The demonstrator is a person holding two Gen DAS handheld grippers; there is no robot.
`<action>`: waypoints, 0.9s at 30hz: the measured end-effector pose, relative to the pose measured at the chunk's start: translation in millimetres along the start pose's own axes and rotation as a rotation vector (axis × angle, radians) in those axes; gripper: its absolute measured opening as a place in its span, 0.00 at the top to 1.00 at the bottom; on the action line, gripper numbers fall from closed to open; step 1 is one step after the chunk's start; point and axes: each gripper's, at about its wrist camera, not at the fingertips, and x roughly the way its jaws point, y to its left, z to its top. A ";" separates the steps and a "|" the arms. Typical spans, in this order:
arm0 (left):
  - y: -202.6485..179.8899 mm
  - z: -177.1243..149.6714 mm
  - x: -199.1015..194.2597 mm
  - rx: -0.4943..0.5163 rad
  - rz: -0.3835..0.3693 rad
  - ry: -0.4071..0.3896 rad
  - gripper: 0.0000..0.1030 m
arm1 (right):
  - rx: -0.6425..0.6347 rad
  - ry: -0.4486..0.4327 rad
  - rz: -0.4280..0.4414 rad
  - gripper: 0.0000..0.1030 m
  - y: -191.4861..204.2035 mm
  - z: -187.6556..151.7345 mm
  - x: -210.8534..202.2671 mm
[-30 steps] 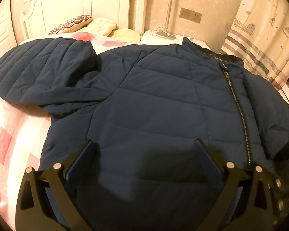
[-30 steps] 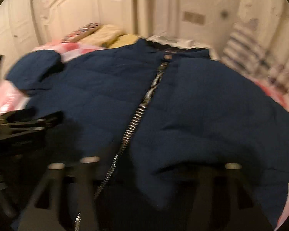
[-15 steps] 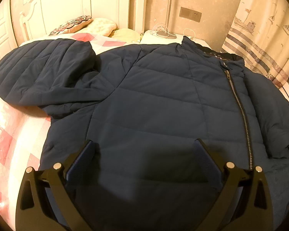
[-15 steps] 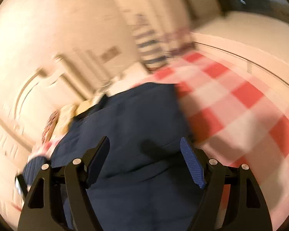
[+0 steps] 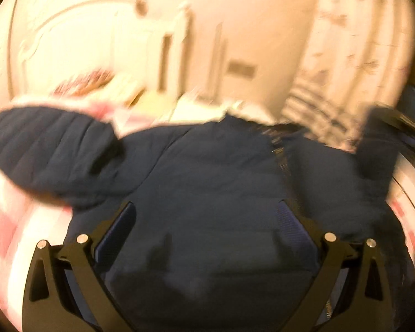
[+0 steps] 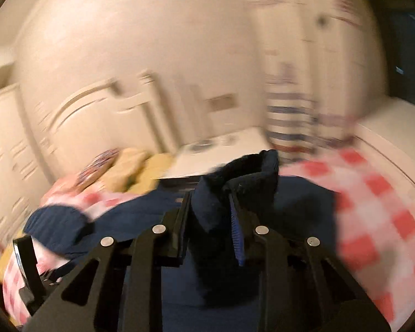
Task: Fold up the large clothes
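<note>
A navy quilted jacket (image 5: 207, 171) lies zipped and front up on the bed. Its left sleeve (image 5: 49, 149) is spread out to the left. My left gripper (image 5: 206, 204) hovers open over the jacket's lower front, with nothing between its fingers. In the right wrist view my right gripper (image 6: 209, 196) is closing, and its pads pinch the jacket's right sleeve (image 6: 249, 171), whose cuff end stands up above the fingertips. In the left wrist view that sleeve (image 5: 379, 144) is lifted off the bed at the right. Both views are motion-blurred.
The bed has a red-and-white checked sheet (image 6: 373, 207). Pillows (image 6: 130, 171) lie by the white headboard (image 5: 69, 55). A white nightstand (image 6: 221, 149) stands behind the jacket's collar, and a striped curtain (image 5: 332, 69) hangs at the right.
My right gripper went from wide open to closed on the right sleeve and rose with it. The left gripper lifted and tilted up, staying open over the jacket.
</note>
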 end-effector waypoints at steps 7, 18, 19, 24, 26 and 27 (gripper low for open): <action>21.0 1.5 22.5 -0.104 -0.033 0.121 0.02 | -0.147 0.191 0.321 0.29 91.2 4.7 48.3; 46.0 0.2 38.0 -0.229 -0.125 0.193 0.02 | 0.038 0.278 -0.277 0.26 -98.3 -51.5 23.5; 45.5 -1.6 38.1 -0.232 -0.137 0.193 0.02 | 0.058 0.310 -0.301 0.26 -111.6 -59.5 25.2; 52.3 -2.8 35.4 -0.284 -0.221 0.190 0.02 | 0.144 0.327 -0.284 0.28 -129.5 -66.4 33.3; 51.3 -3.6 39.5 -0.286 -0.223 0.217 0.03 | 0.151 0.320 -0.278 0.28 -130.2 -63.6 32.0; 51.8 -4.5 39.9 -0.299 -0.250 0.230 0.03 | 0.162 0.317 -0.269 0.28 -132.2 -63.6 32.0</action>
